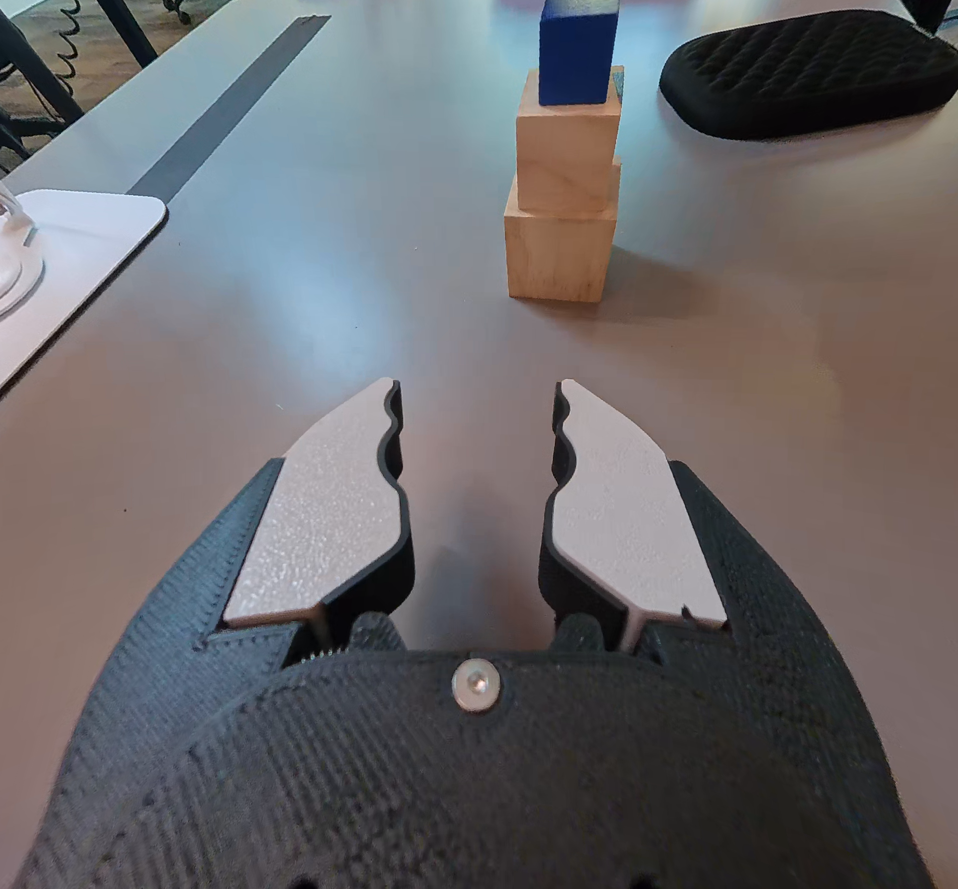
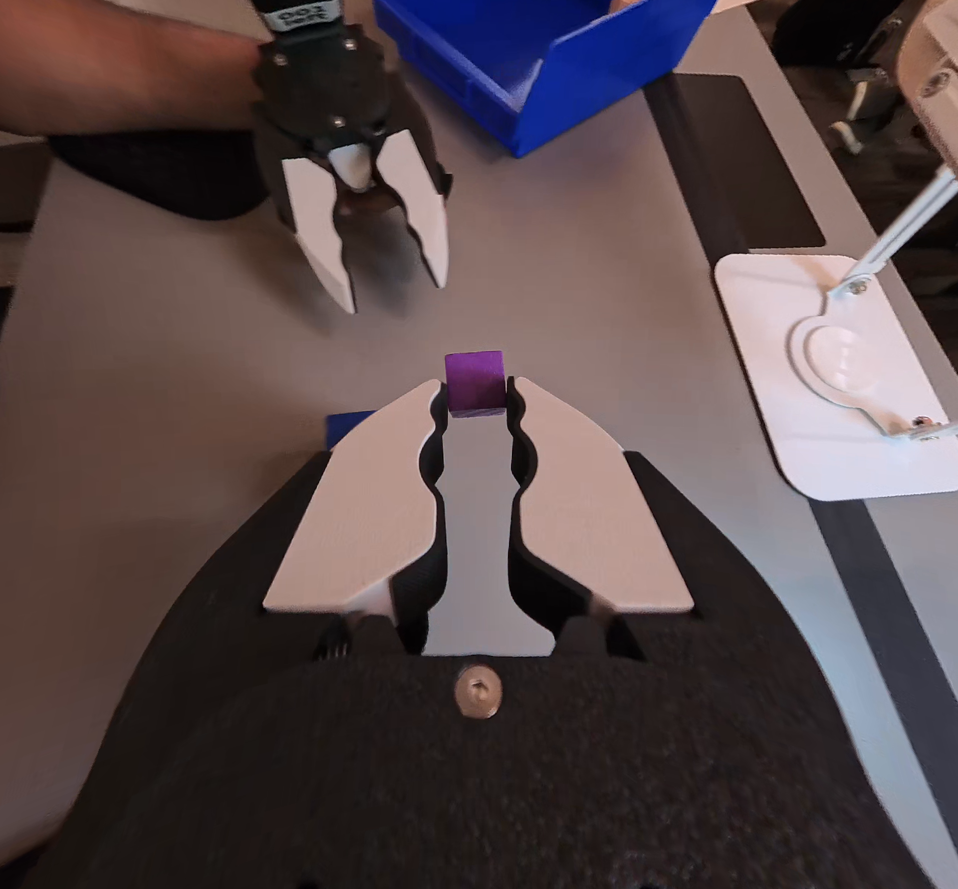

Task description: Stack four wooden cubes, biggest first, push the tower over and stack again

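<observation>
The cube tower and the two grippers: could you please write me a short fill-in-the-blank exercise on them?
1. The tower now counts ___ cubes.
2. Its top cube is ___ in colour.
3. The right gripper is closed on a small ___ cube.
4. The left gripper holds ___ between its open fingers.

Missing words: three; blue; purple; nothing

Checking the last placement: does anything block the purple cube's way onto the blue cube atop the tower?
Nothing visible does. The blue cube has a bare top; the right gripper holds the purple cube; the left gripper sits open, short of the tower.
</observation>
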`<state>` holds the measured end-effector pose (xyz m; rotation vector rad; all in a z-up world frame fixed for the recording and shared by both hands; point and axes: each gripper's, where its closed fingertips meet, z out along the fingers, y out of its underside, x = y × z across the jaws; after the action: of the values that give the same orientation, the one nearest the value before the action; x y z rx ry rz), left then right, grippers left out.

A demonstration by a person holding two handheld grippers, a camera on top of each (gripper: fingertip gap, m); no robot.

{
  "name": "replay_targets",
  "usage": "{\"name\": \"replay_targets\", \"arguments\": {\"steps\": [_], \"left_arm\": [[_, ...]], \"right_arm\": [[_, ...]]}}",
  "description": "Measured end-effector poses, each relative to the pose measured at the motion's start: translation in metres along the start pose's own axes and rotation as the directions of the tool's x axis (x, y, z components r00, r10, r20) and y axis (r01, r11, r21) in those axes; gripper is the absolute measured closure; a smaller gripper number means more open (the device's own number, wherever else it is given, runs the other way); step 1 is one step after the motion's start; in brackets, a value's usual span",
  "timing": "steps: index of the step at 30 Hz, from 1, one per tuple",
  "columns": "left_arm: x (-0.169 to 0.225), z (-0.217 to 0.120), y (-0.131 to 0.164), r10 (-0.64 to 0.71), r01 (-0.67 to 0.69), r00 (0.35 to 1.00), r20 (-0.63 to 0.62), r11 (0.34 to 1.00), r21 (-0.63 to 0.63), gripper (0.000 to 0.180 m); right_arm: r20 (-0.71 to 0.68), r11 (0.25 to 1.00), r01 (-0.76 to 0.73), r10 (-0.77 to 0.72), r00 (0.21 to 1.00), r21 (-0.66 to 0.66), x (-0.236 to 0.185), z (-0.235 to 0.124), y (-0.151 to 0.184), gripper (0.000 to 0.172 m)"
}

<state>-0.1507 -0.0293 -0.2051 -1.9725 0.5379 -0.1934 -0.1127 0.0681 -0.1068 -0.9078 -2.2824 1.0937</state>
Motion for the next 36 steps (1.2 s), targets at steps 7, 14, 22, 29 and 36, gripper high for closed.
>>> {"name": "replay_targets", "arguments": {"steps": [7, 14, 22, 29, 36], "left_arm": [[0.005, 0.004, -0.001, 0.007, -0.007, 1.0, -0.006, 1.0, -0.005, 0.125], [0.002, 0.005, 0.005, -0.009, 0.009, 1.0, -0.001, 1.0, -0.02, 0.125], [0.001, 0.007, 0.009, -0.015, 0.015, 1.0, -0.004, 0.999, -0.033, 0.126], [0.001, 0.006, 0.009, -0.014, 0.014, 1.0, -0.004, 0.999, -0.034, 0.126], [0.001, 0.006, 0.009, -0.014, 0.014, 1.0, -0.004, 0.999, -0.033, 0.126]], "right_arm": [[0.035, 1.0, 0.008, -0.007, 0.999, -0.027, -0.037, -0.006, 0.01, 0.15], [0.061, 0.999, -0.008, 0.01, 0.998, -0.037, -0.045, -0.005, 0.016, 0.15], [0.098, 0.997, -0.007, 0.014, 0.995, -0.072, -0.049, -0.005, 0.019, 0.15], [0.117, 0.992, 0.006, 0.009, 0.993, -0.127, -0.049, -0.004, 0.02, 0.15], [0.135, 0.99, 0.014, 0.005, 0.991, -0.142, -0.05, -0.002, 0.02, 0.15]]}}
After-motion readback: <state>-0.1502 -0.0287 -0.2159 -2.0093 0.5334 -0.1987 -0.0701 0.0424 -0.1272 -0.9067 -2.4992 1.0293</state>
